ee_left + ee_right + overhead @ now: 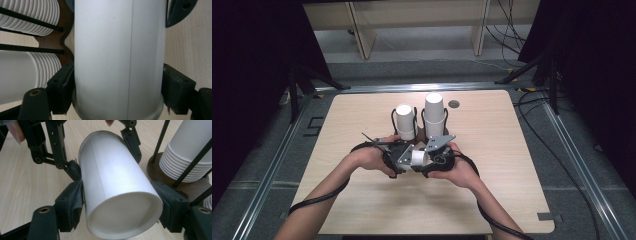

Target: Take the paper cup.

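Cups are the business at hand: a person is standing at the counter [362, 200] with a gripper in each hand, and both tools are meeting on one white paper cup [418, 159] held on its side just above the wood, near the front middle. The left gripper [117, 95] is clenching the cup near its rolled rim, pads pressing the wall from both sides. The right gripper [122, 212] is closing its jaws around the same cup close to the open mouth, with its pads touching the paper, so it is grasping it too. My guess is that two cups are nested here, or one is being handed over, and each tool is taking an end so that a pull apart will be possible; I cannot tell from the seam alone whether it is one cup or two.

Just behind the grippers a dark wooden holder [160, 172] with thin black rods is keeping two stacks upright: a shorter stack [404, 121] on the left and a taller stack [433, 114] on the right. The rods are there to stop the stacks toppling while a cup is being drawn off.
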Demonstrator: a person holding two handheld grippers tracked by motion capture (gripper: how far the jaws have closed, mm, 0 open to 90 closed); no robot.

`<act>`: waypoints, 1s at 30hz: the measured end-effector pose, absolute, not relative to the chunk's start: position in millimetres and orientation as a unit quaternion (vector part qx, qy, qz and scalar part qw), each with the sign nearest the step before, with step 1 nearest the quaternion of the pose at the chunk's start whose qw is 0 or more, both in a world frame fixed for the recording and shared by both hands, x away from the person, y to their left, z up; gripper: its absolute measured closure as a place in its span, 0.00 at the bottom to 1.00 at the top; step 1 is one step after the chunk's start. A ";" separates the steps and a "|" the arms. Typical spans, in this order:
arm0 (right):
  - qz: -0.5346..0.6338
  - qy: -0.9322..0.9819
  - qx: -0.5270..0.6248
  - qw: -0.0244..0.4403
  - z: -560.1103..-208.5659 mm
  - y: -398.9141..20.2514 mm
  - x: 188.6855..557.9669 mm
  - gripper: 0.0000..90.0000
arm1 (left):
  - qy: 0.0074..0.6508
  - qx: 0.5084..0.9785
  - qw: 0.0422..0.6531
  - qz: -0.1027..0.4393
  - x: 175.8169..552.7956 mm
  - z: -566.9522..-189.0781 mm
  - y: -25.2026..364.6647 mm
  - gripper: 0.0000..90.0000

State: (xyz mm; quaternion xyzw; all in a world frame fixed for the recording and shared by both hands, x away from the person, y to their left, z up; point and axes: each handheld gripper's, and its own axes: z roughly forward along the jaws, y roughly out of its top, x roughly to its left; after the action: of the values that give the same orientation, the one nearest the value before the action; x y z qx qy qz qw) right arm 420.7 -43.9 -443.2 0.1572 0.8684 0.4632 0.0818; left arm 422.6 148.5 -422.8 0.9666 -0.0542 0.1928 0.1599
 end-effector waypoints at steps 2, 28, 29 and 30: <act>0.464 0.869 0.154 0.079 -443.7 -44.8 421.3 0.34 | -0.054 0.966 0.162 0.193 423.4 -423.3 148.9 0.25; 0.503 0.849 0.137 0.087 -443.6 -53.4 420.1 0.40 | 0.000 0.956 0.230 0.181 436.1 -424.8 166.5 0.16; 0.507 0.846 0.138 0.090 -443.8 -54.0 420.1 0.40 | 0.006 0.954 0.237 0.182 436.8 -425.2 168.1 0.16; 0.508 0.845 0.138 0.095 -442.8 -55.4 420.2 0.40 | 0.015 0.952 0.246 0.184 437.1 -425.7 170.0 0.15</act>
State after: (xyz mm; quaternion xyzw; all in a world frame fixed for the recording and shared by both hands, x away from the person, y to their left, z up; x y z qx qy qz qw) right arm 420.2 -55.4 -442.8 0.1376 0.8447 0.5085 0.0949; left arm 437.1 170.0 -425.7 0.9516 0.0146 0.1835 0.2463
